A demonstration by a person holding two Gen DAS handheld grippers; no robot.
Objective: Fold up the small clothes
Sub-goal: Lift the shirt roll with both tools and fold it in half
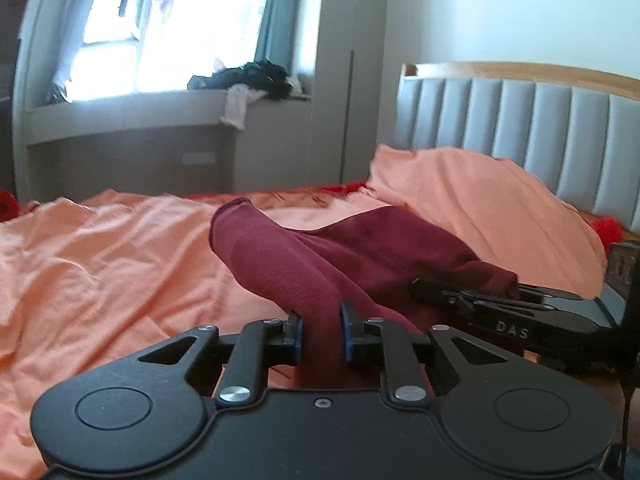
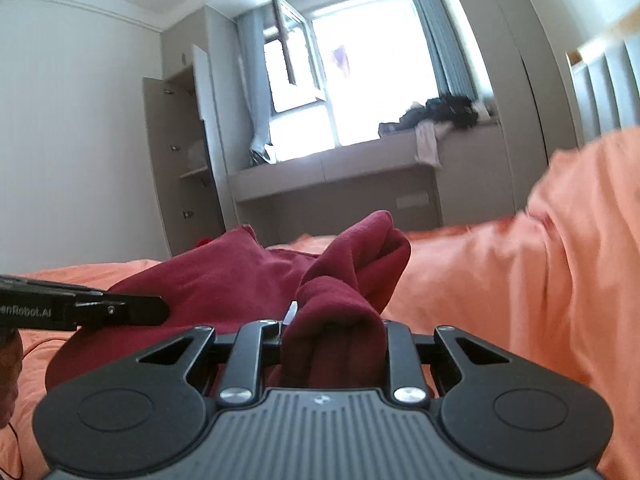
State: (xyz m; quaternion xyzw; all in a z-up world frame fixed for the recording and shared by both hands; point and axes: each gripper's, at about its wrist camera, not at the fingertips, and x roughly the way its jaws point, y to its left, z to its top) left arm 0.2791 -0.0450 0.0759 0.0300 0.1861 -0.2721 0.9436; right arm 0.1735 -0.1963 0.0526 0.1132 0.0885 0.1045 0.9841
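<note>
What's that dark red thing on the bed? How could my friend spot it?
Start at the big bed covered by a rumpled orange sheet, in front of the grey padded headboard. In the middle of it lies a small dark red knitted garment, pinched at two corners by the left claw and right claw. It is the only dark red cloth on all that orange.

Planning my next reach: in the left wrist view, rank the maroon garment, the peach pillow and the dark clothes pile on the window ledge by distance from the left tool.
1. Maroon garment: clamped in the left tool.
2. Peach pillow: right, by the headboard.
3. Dark clothes pile: far back, on the ledge.
</note>
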